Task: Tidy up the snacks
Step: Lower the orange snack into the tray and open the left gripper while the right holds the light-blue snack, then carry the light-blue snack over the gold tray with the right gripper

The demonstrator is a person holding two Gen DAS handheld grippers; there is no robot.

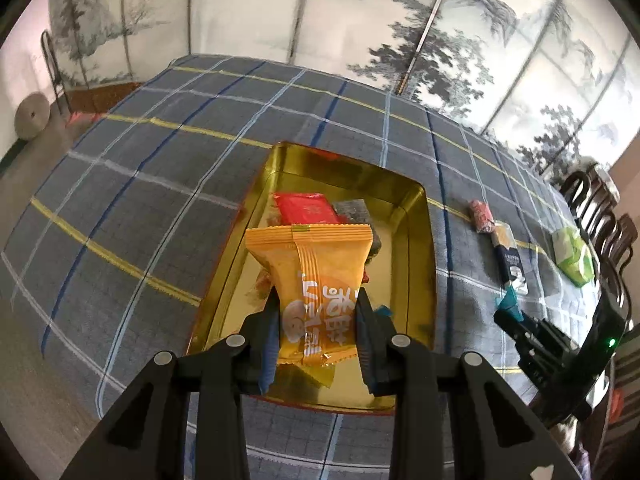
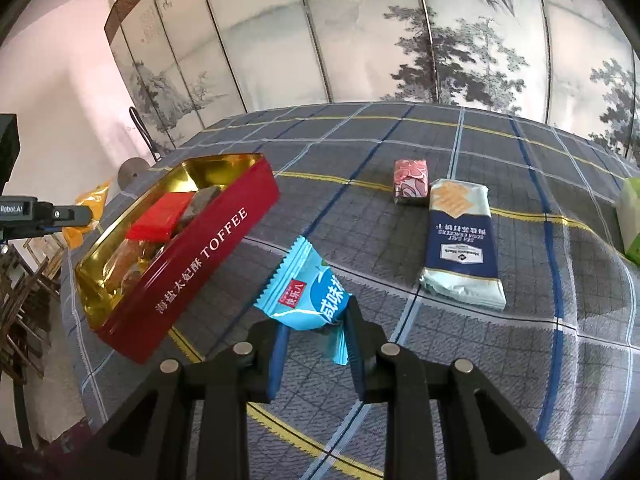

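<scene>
A folding screen (image 2: 360,40) painted with ink pines stands behind the checked-cloth table (image 1: 160,140); dark wooden chairs (image 1: 600,216) alongside.

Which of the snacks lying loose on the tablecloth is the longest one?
The navy-and-pale-green cracker pack. It is an elongated sleeve, while the pink patterned candy touching its far end is a short block, and the green packet sits apart at the right edge.

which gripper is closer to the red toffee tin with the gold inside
Left. The left gripper hangs right over the red toffee tin, holding an orange packet; the right gripper sits beside it.
</scene>
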